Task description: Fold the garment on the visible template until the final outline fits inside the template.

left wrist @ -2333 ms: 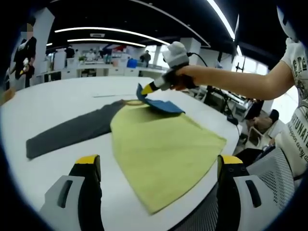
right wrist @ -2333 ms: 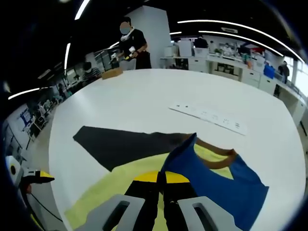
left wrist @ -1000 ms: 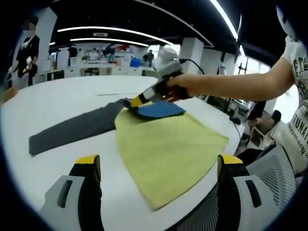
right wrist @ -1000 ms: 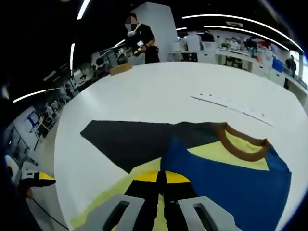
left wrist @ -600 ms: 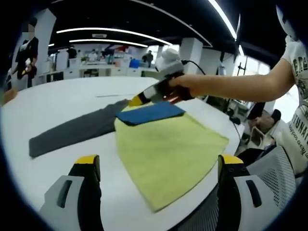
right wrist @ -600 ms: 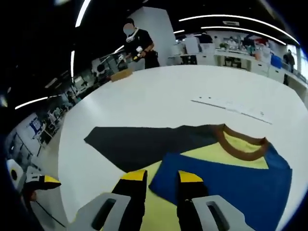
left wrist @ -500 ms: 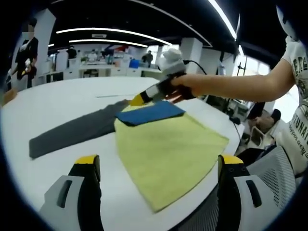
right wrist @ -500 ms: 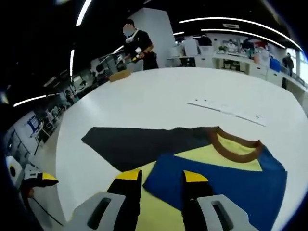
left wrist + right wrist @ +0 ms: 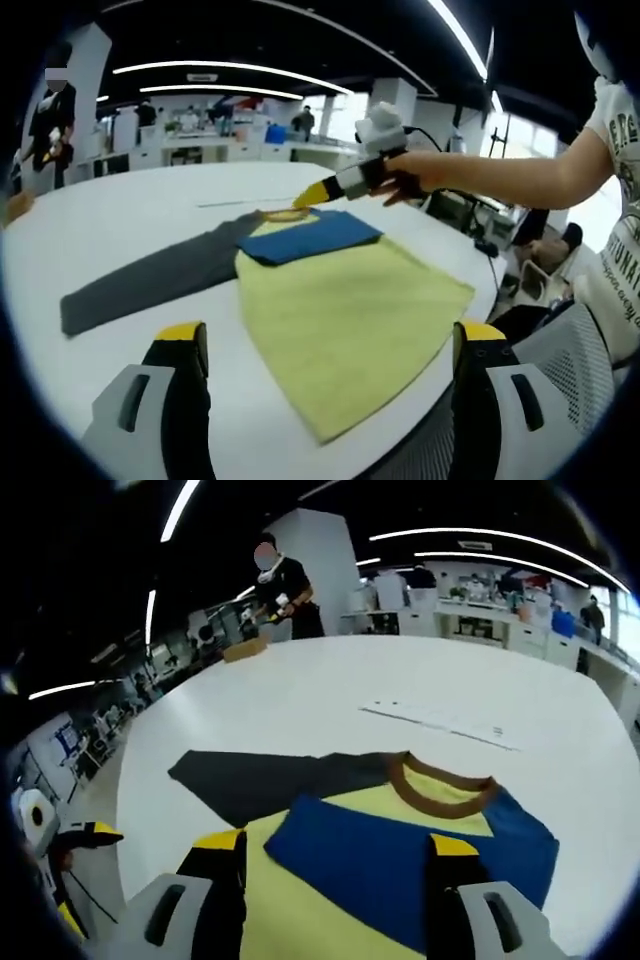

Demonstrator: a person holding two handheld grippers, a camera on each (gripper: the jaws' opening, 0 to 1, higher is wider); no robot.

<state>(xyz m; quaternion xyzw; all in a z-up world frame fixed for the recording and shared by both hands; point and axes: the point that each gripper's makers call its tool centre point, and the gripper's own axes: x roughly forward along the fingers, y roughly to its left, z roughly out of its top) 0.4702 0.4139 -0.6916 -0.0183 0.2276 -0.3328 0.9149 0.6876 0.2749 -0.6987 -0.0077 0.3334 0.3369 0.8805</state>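
My right gripper [image 9: 337, 852] hangs wide open and empty just above the garment [image 9: 340, 300], which lies flat on the white table [image 9: 120, 220]; its blue sleeve [image 9: 400, 865] is folded across the yellow body below the brown collar [image 9: 440, 775]. The grey sleeve [image 9: 150, 275] runs out long from the collar, away from the blue fold. My left gripper [image 9: 325, 345], equally open and empty, sits nearer that sleeve's side, so I judge it the likelier arm for the next fold.
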